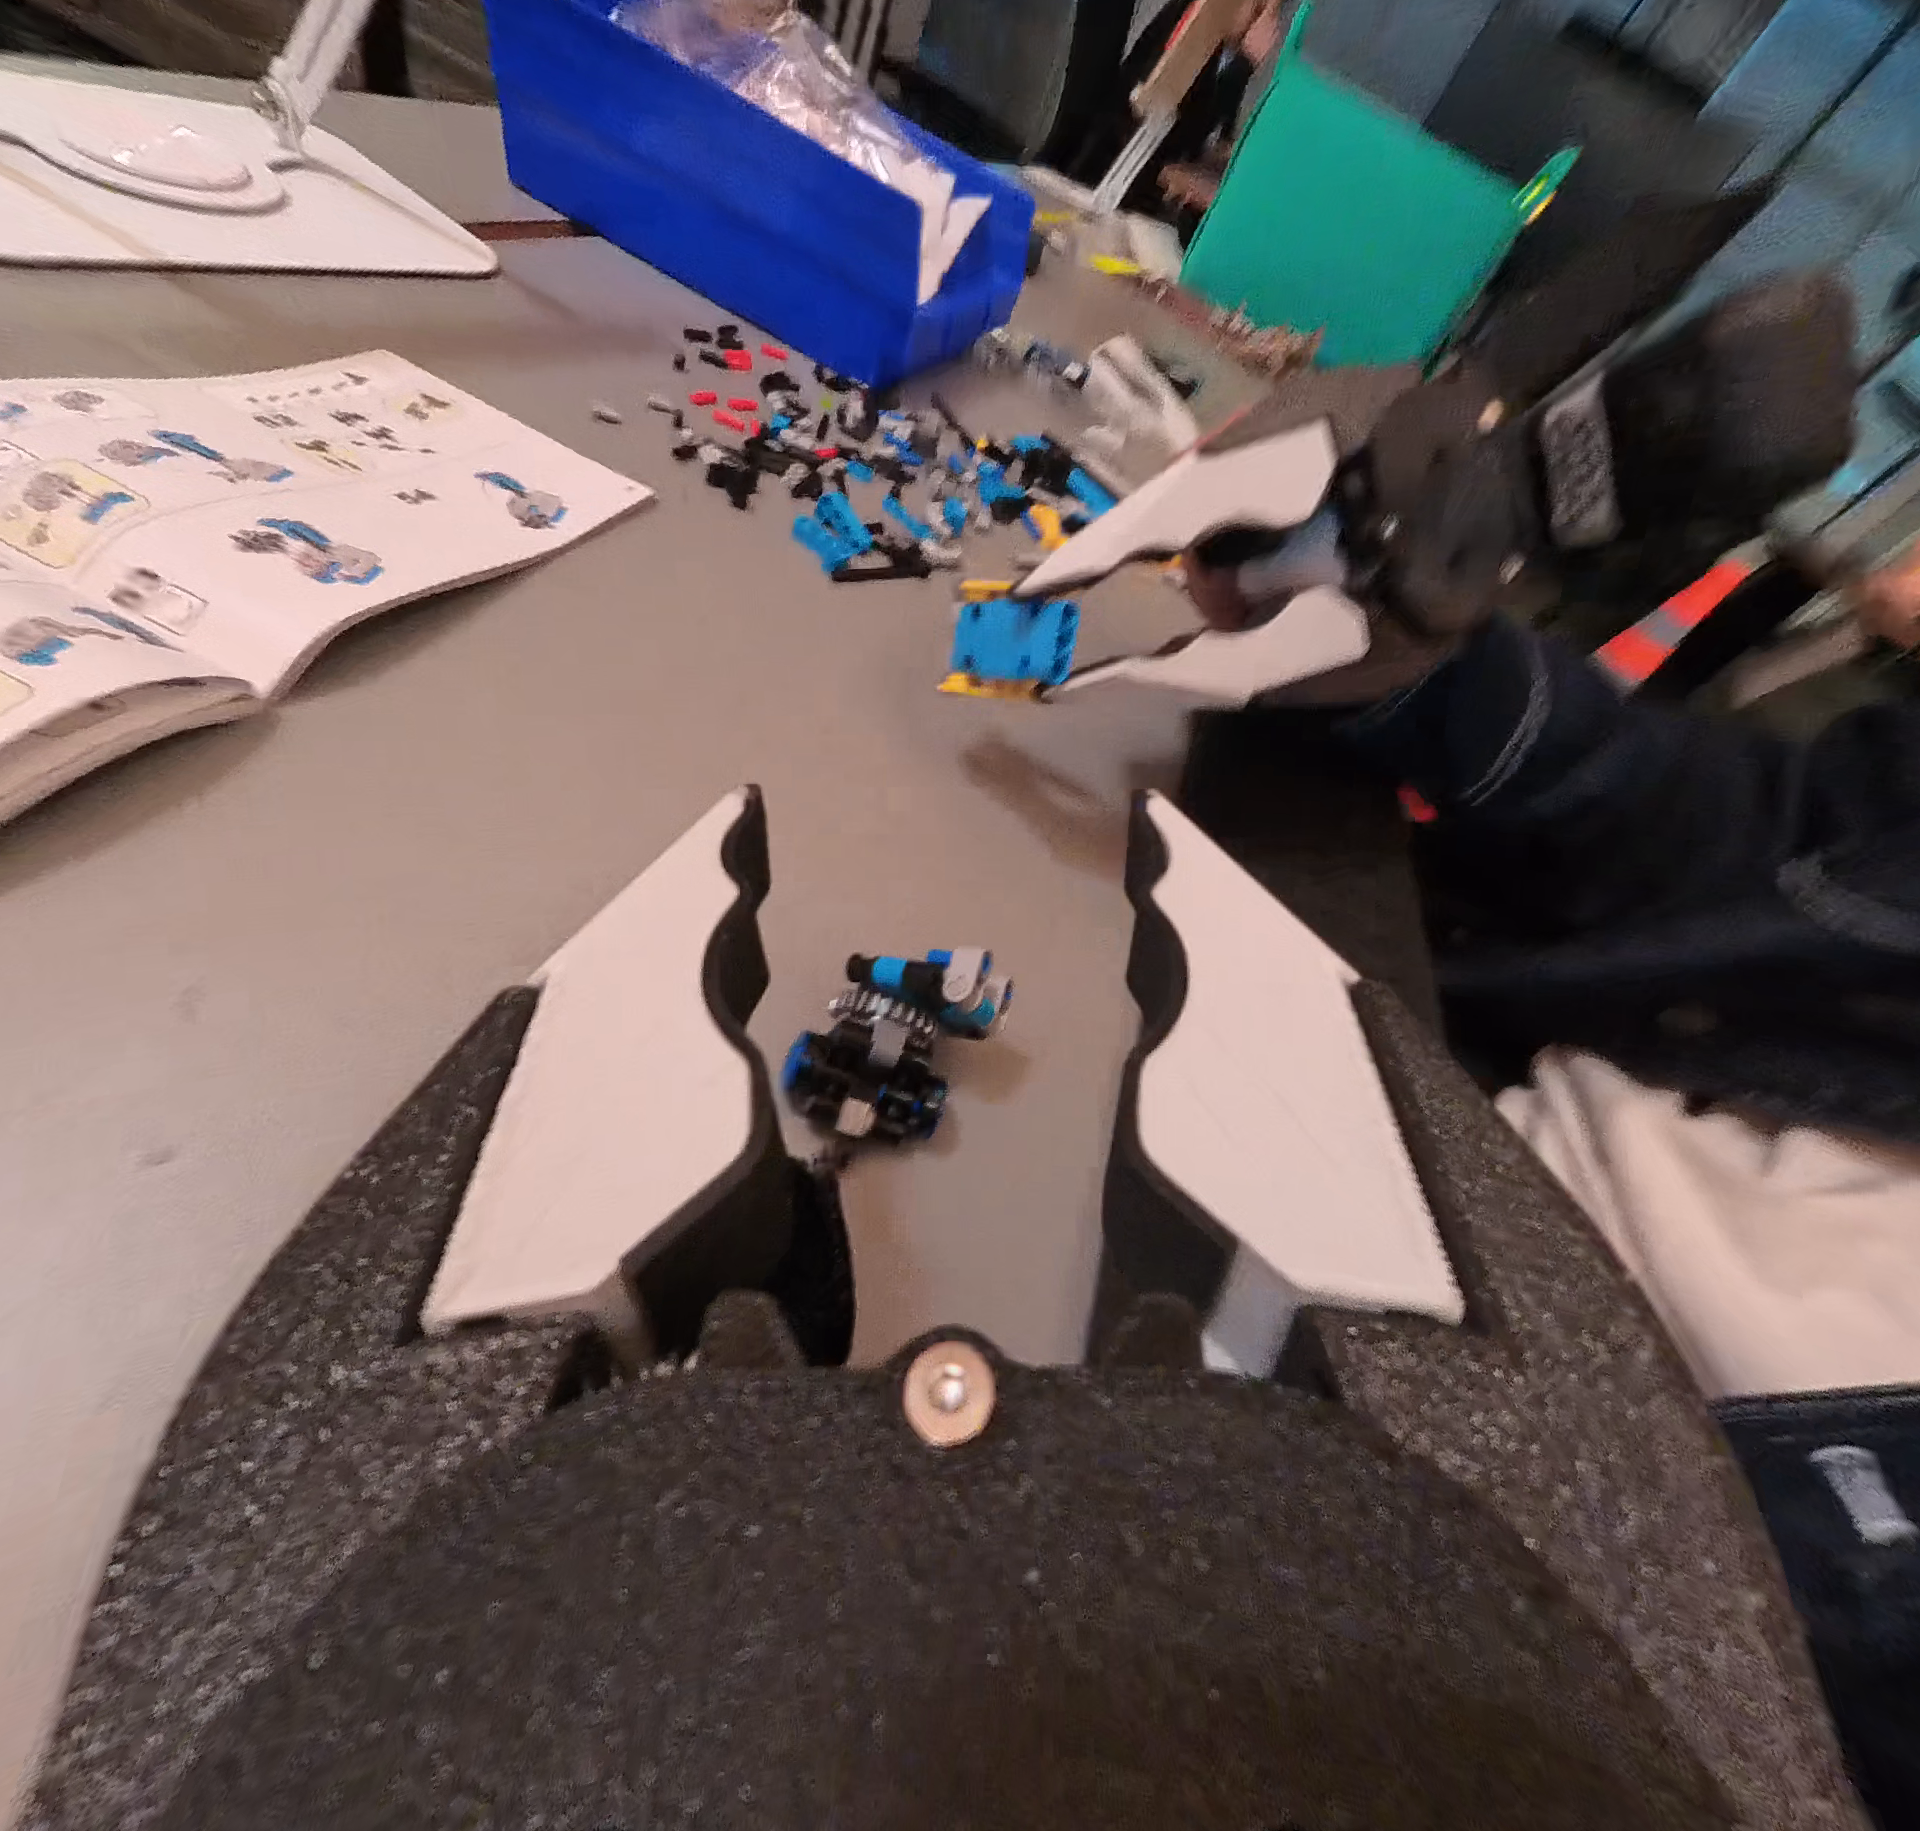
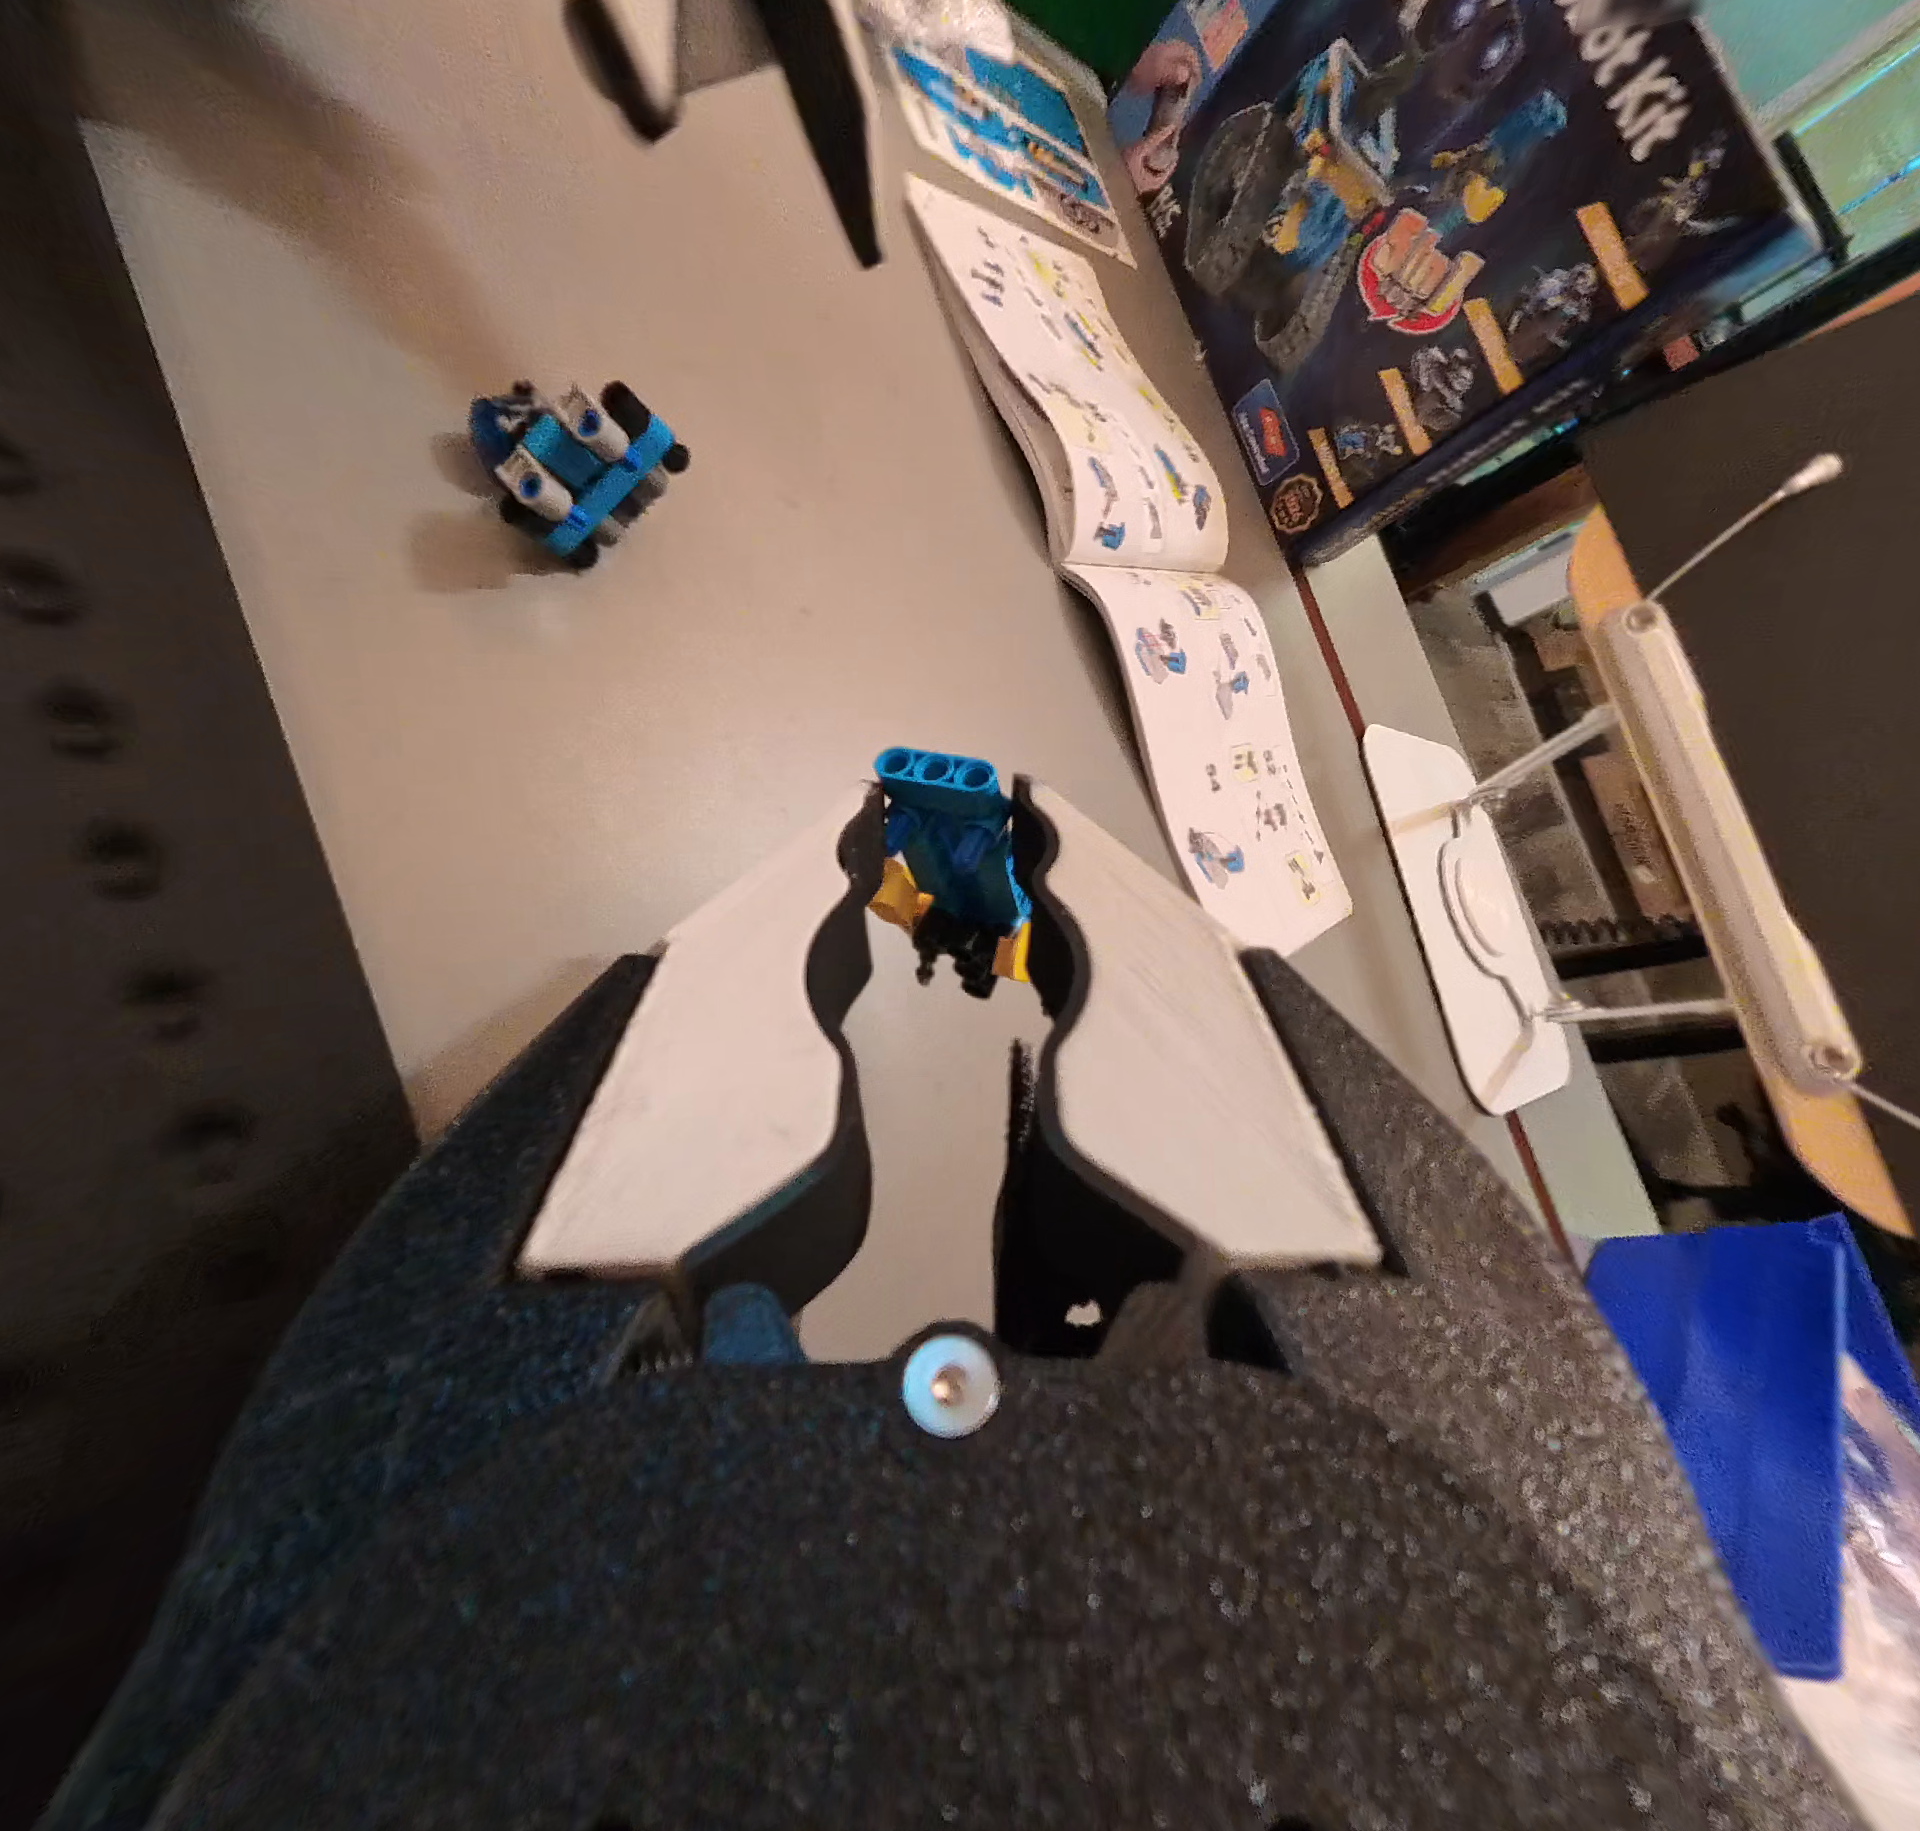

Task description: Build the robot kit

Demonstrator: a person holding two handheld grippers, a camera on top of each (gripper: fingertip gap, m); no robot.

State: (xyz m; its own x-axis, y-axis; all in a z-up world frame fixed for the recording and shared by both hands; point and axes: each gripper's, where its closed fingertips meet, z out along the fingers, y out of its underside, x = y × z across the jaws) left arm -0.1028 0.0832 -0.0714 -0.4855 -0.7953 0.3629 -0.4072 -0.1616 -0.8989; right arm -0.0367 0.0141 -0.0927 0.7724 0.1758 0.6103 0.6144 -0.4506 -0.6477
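My left gripper [image 1: 945, 805] is open above the grey table [image 1: 436, 908], with a small blue, black and grey brick assembly [image 1: 894, 1043] lying on the table between its fingers, untouched. The same assembly shows in the right wrist view [image 2: 571, 467]. My right gripper [image 2: 940, 794] is shut on a blue and yellow brick assembly [image 2: 945, 846] and holds it above the table. In the left wrist view the right gripper [image 1: 1039, 638] is farther off to the right, gripping that blue and yellow assembly [image 1: 1008, 638].
A pile of loose small bricks [image 1: 862, 472] lies beside a blue bin [image 1: 748, 181] holding plastic bags. An open instruction booklet [image 1: 260, 534] lies on the left. A white lamp base [image 1: 208, 192], a green box [image 1: 1340, 223] and the kit's box [image 2: 1455, 202] stand around. Spacing between my two grippers at the tips: around 11 cm.
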